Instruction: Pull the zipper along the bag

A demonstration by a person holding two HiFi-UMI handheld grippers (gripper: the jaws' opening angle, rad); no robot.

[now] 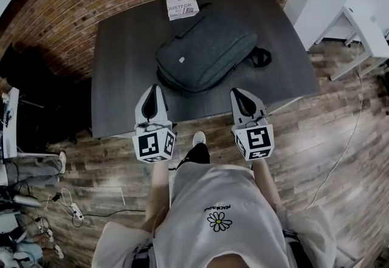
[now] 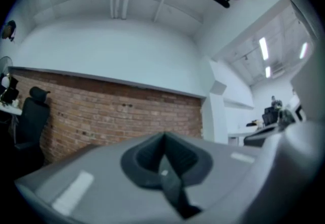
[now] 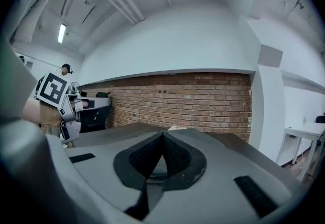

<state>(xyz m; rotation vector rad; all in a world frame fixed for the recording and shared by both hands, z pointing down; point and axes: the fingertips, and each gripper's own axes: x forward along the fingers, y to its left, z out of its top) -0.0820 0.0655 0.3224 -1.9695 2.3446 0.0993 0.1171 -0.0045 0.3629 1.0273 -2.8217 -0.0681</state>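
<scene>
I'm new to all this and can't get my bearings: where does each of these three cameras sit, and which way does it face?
Head view: on the person's head, looking steeply down at the backpack on the table; white shirt, left gripper and right gripper show.
Left gripper view: on that gripper, facing along its shut jaws toward the brick wall.
Right gripper view: likewise, jaws shut.
Shared: both gripper views face that wall.

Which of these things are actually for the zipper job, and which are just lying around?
For the job: grey bag on the dark table; left claw and right claw, both shut and empty.
Lying about: printed box at the table's far edge; power strip on the floor.
</scene>
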